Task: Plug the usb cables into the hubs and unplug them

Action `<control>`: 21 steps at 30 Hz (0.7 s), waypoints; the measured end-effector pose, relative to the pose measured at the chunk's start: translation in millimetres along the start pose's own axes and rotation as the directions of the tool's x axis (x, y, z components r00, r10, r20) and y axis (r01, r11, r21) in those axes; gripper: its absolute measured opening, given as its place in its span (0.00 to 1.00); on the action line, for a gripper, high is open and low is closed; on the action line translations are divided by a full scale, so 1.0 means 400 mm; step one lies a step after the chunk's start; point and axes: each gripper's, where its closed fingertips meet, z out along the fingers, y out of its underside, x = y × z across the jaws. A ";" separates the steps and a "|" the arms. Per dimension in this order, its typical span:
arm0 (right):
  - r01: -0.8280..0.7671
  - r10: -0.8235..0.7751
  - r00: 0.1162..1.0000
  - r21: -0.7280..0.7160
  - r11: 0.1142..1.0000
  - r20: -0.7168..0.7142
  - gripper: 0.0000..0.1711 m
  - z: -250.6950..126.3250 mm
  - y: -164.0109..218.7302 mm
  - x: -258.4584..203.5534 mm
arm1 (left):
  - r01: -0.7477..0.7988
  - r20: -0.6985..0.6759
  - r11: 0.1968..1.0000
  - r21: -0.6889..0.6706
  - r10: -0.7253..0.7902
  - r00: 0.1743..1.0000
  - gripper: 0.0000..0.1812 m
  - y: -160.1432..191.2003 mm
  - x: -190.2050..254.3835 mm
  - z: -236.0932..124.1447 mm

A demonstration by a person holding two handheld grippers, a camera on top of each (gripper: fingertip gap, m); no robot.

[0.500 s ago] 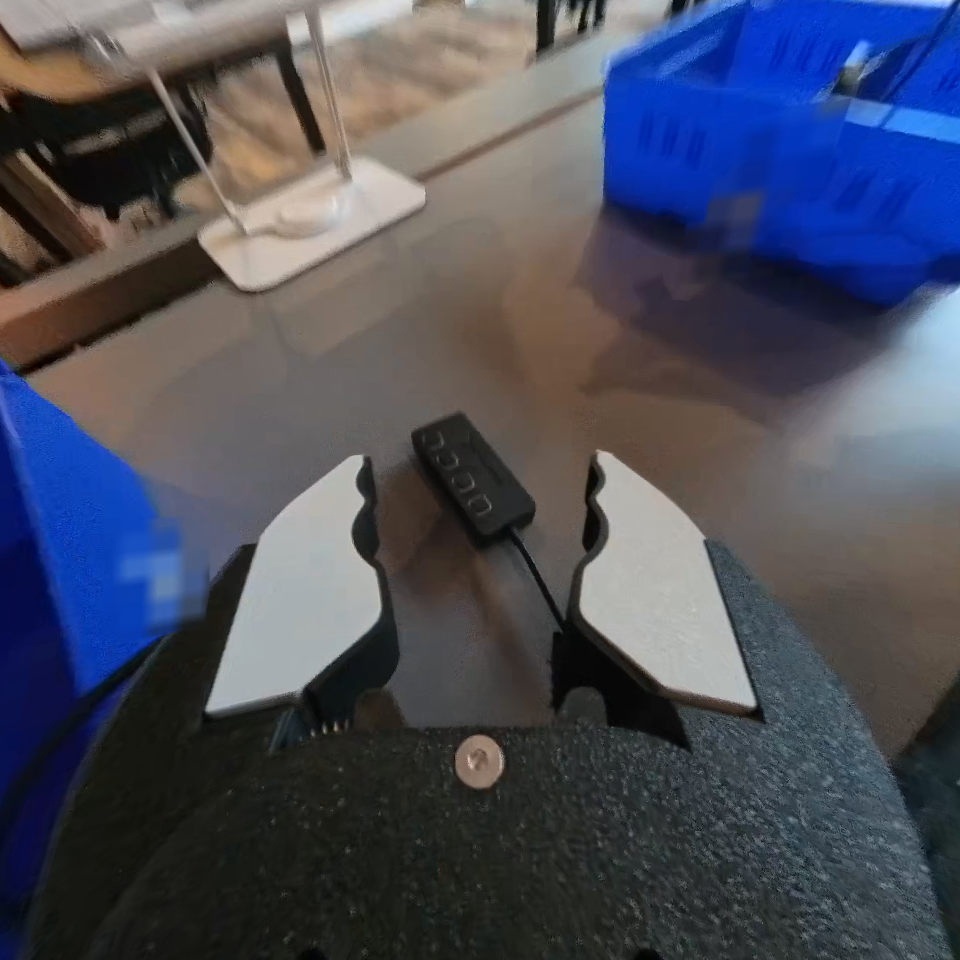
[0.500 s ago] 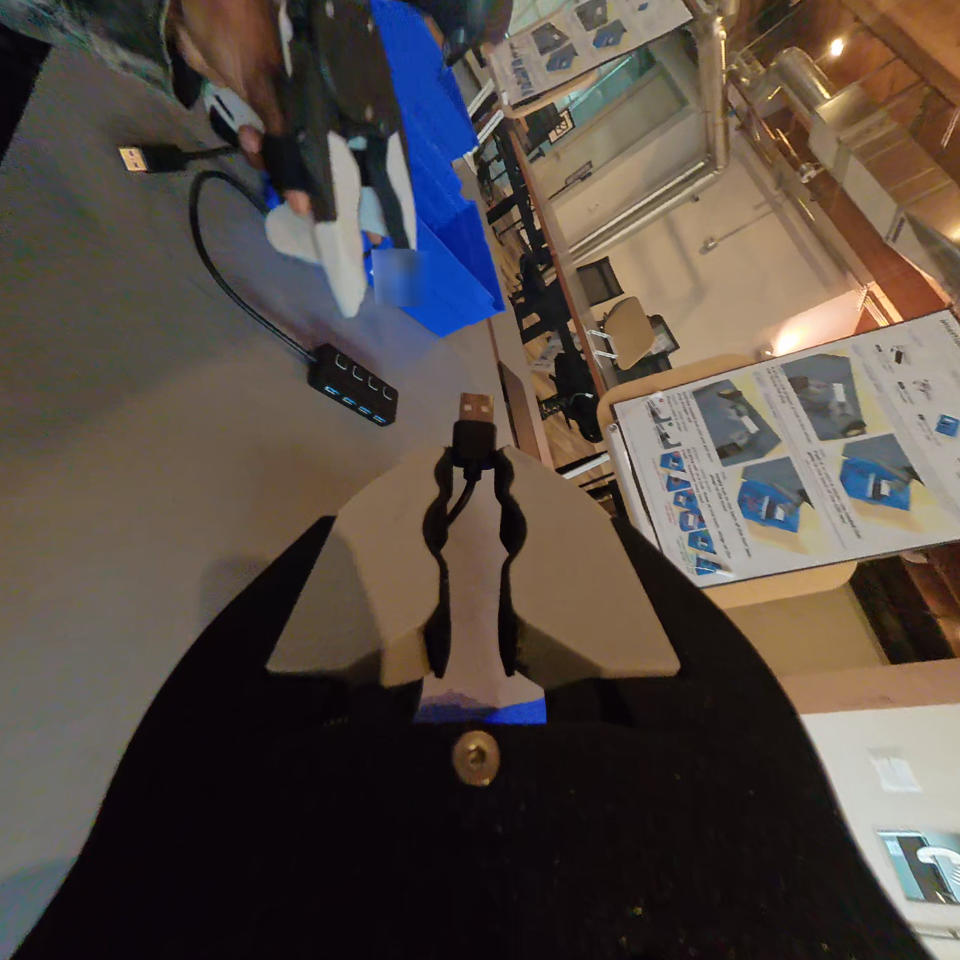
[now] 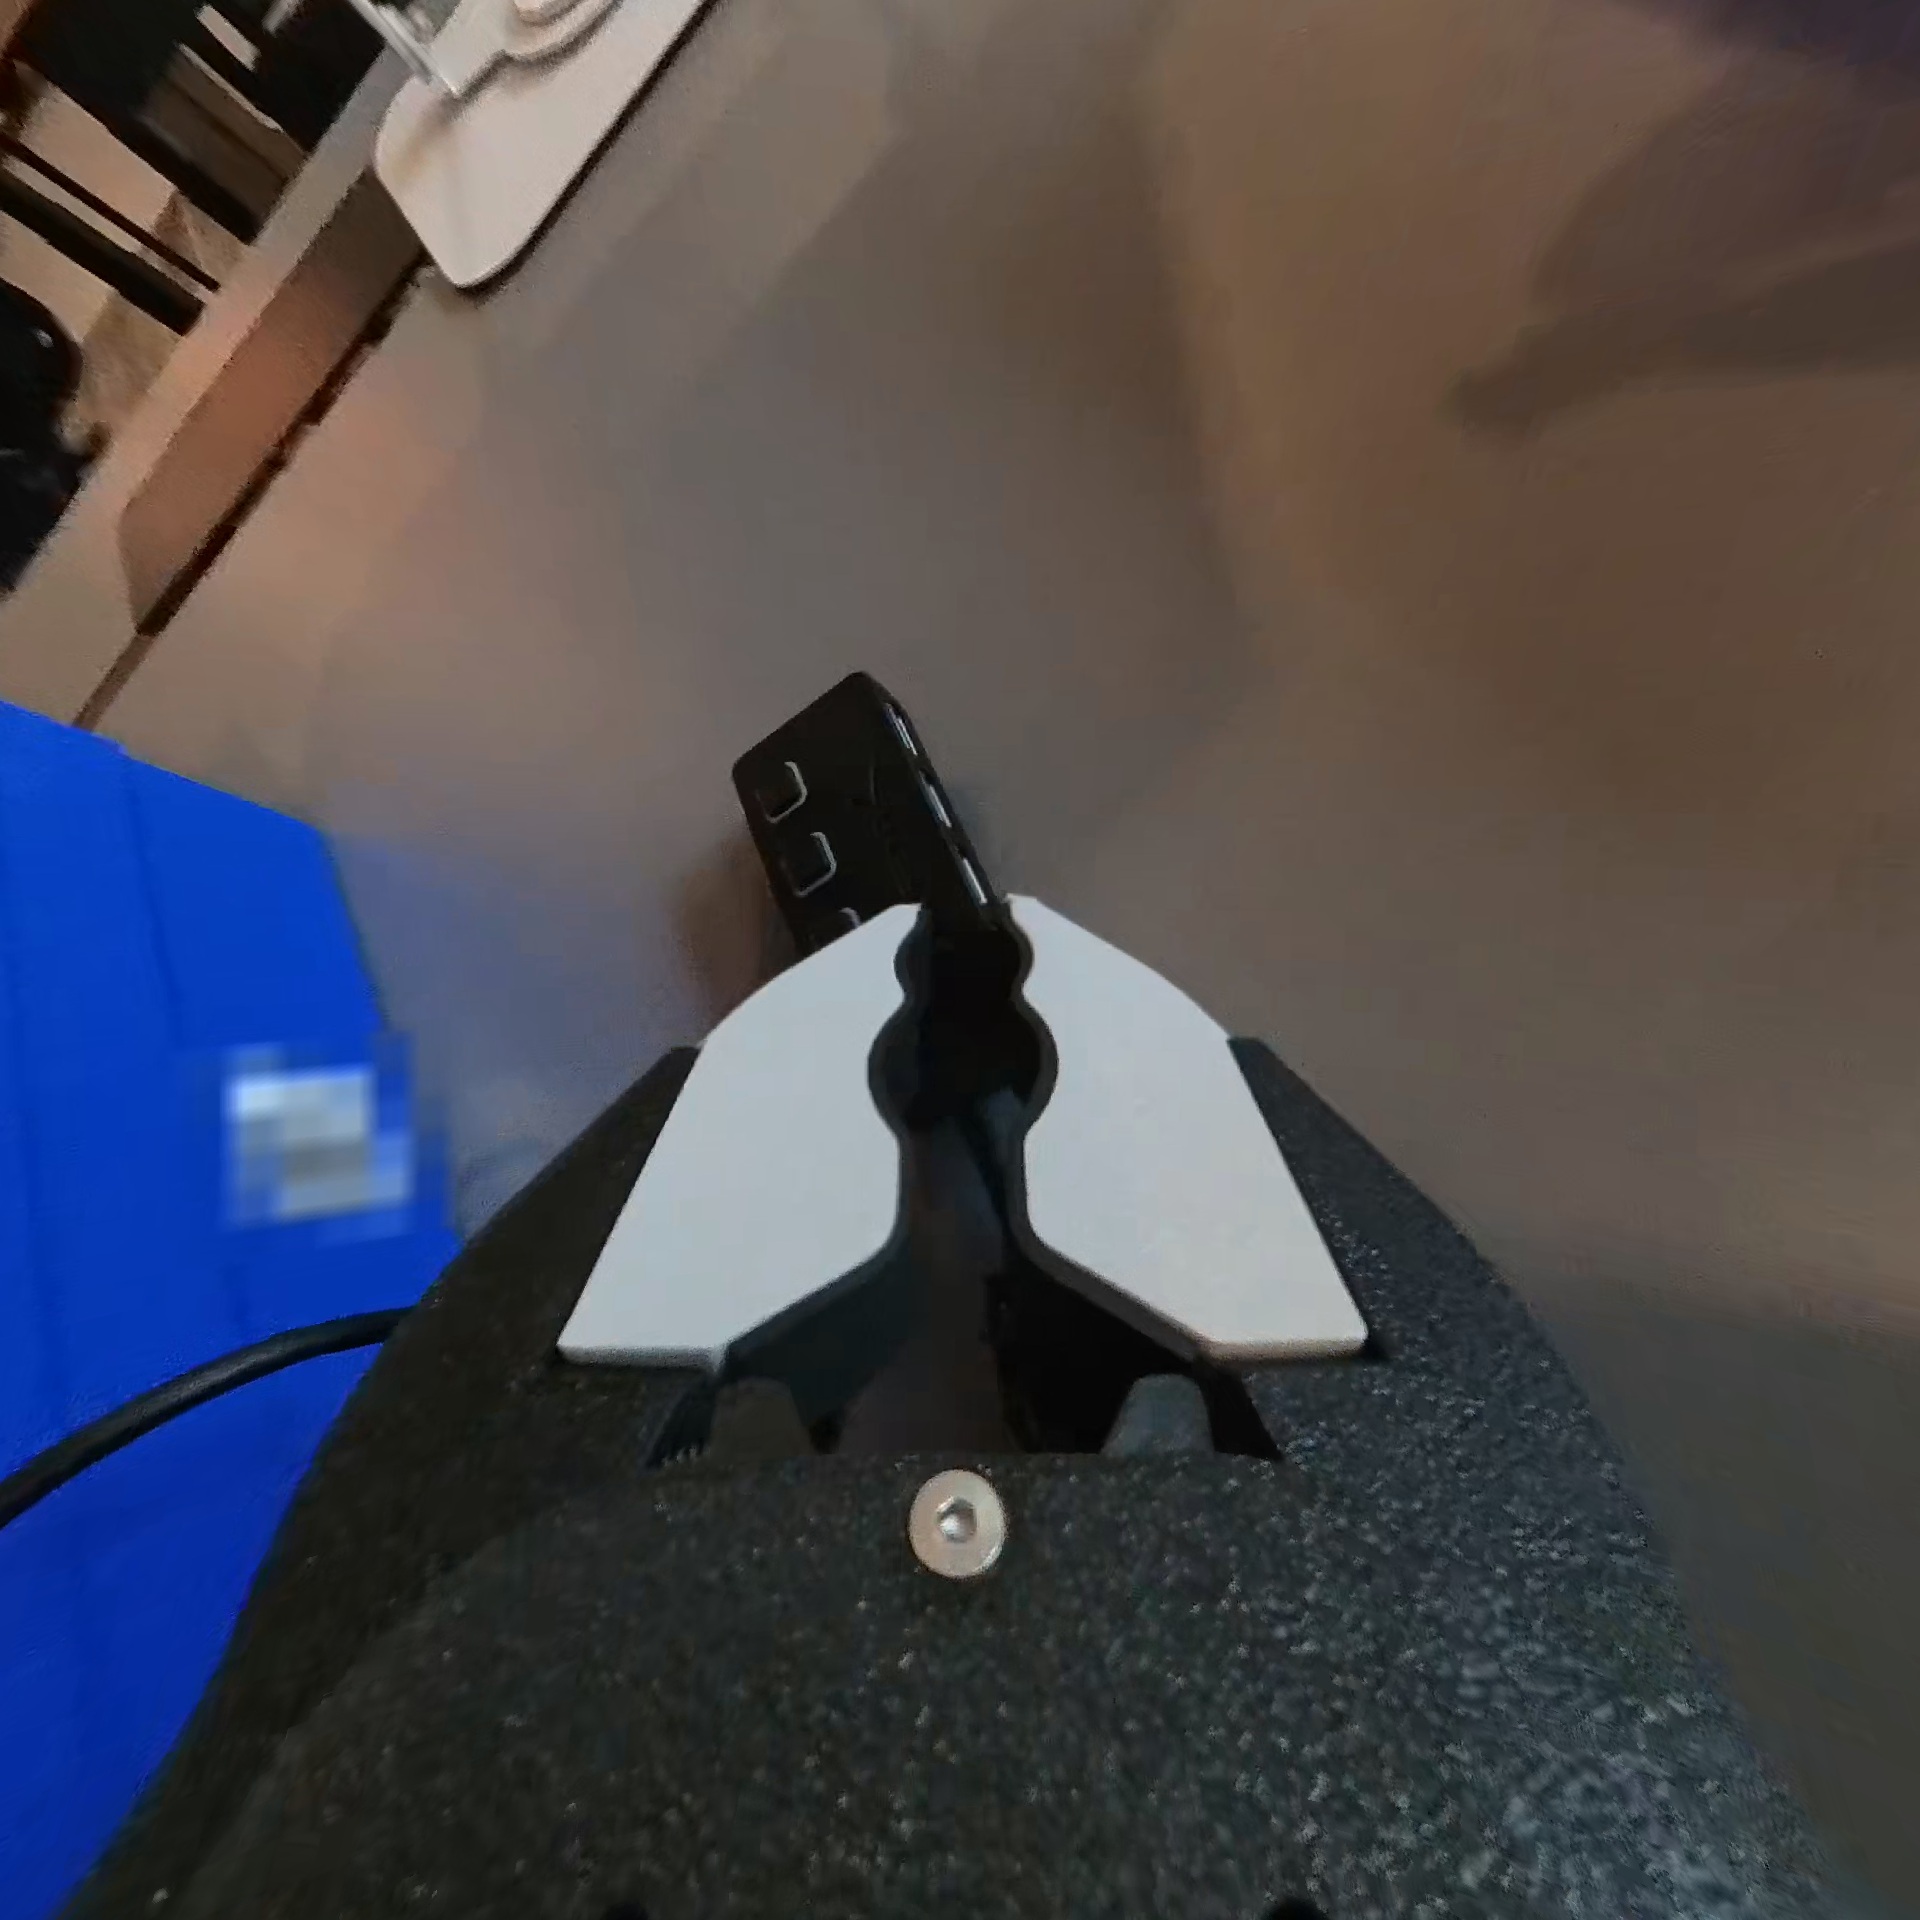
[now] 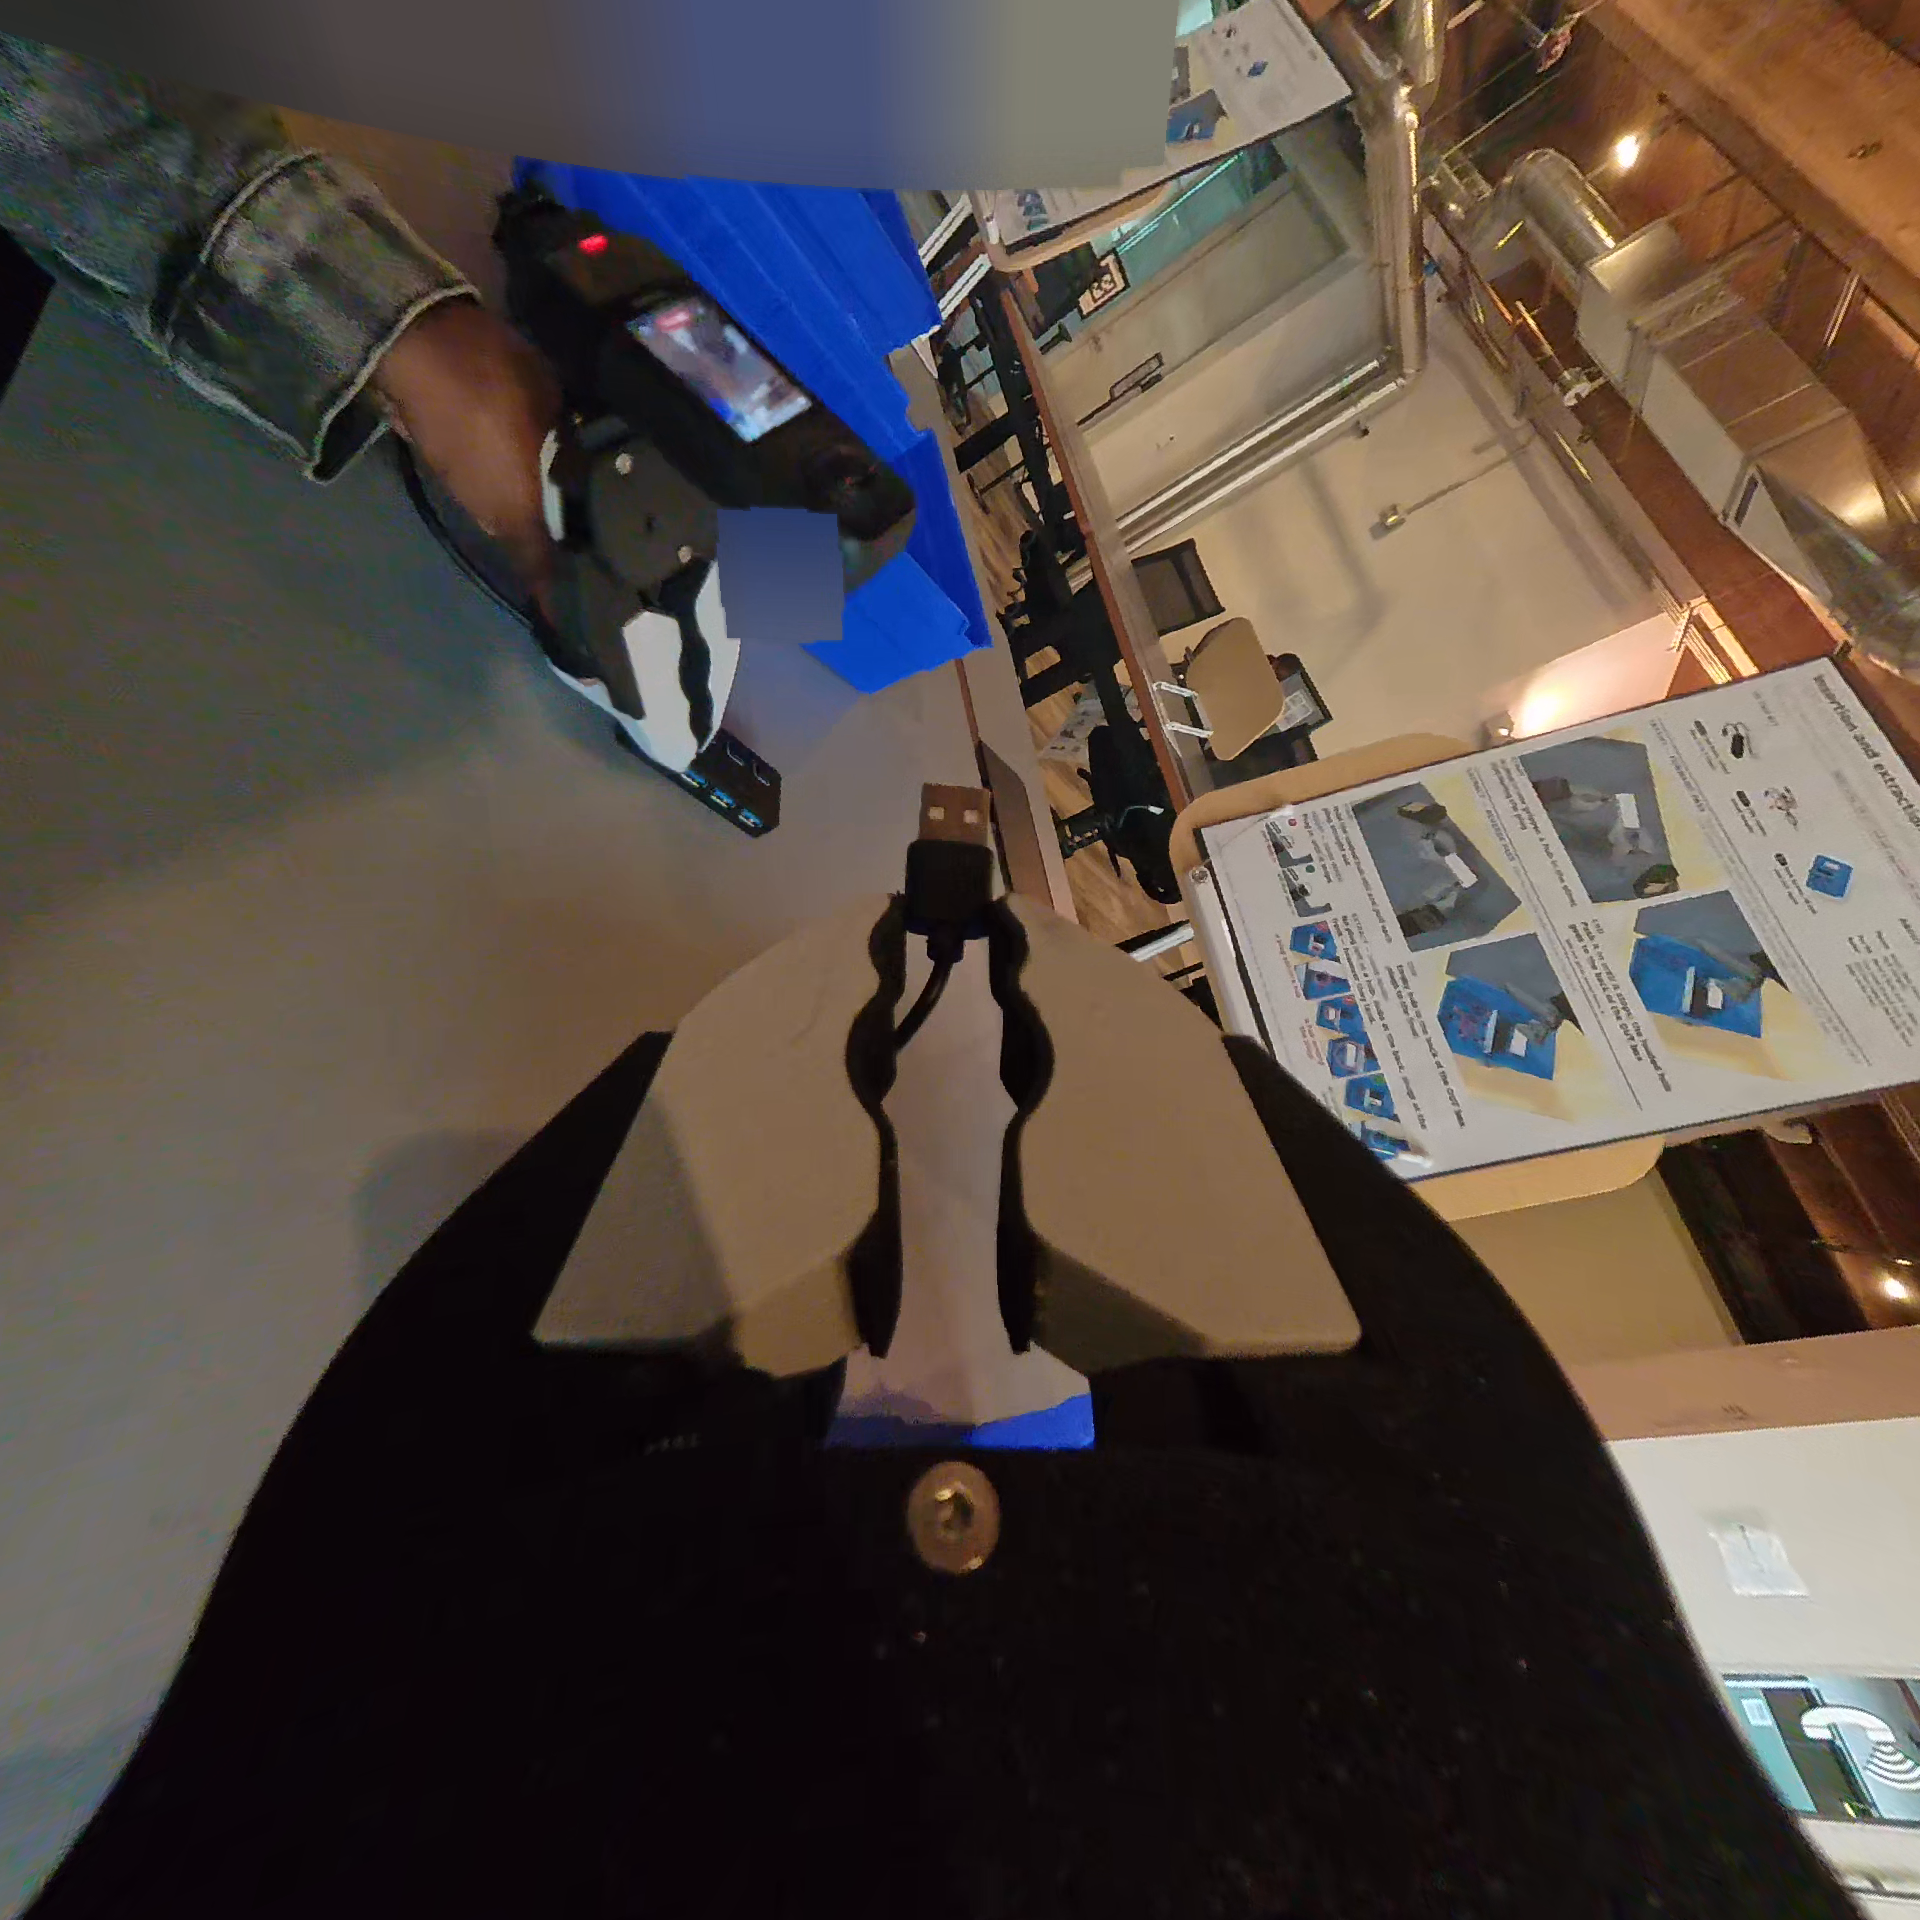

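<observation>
A black USB hub with square buttons on top and ports along its side sticks out from between my left gripper's white fingers, which are shut on its near end. The hub is tilted up off the grey table. In the right wrist view the same hub shows blue ports, with the left gripper clamped on it and a person's hand behind it. My right gripper is shut on a black USB cable plug whose metal end points forward, a short way right of the hub.
A blue bin stands at the left with a black cable beside it; it also shows in the right wrist view. A white stand base lies far back left. An instruction board stands at the right past the table edge. Tip to tip, the grippers are about 25 cm apart.
My left gripper has moved forward and closed on the hub, tilting it up; it was open with the hub flat before. My right gripper still holds the plug, now closer to the hub.
</observation>
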 end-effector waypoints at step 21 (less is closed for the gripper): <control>0.032 -0.032 0.998 -0.006 0.999 0.059 0.08 0.035 -0.018 -0.044 | 0.287 -0.214 0.956 -0.053 -0.292 0.932 0.28 0.042 -0.015 0.018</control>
